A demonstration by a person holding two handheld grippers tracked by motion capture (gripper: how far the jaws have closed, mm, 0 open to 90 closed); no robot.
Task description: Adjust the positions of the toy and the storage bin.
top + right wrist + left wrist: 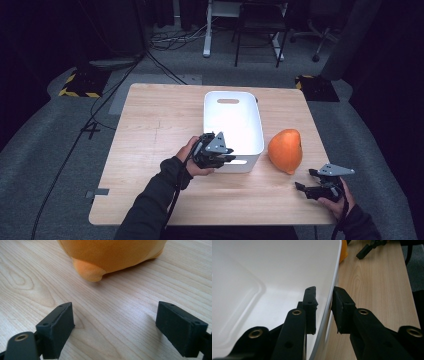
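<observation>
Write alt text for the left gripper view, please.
The left gripper straddles the rim of a white plastic bin, one black jaw inside, one outside, nearly closed on the wall. Beyond lies the light wooden table.

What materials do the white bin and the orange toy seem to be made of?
White bin: probably plastic, smooth and slightly glossy, with thin moulded walls and soft reflections. Orange toy: looks like plush fabric, matte and fuzzy, with a soft rounded nub in the right gripper view.

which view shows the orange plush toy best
The high view: the whole rounded orange plush toy lies on the wooden table, right of the white plastic bin. The right gripper view shows just its underside and a stubby nub; the left gripper view, an orange sliver.
</observation>
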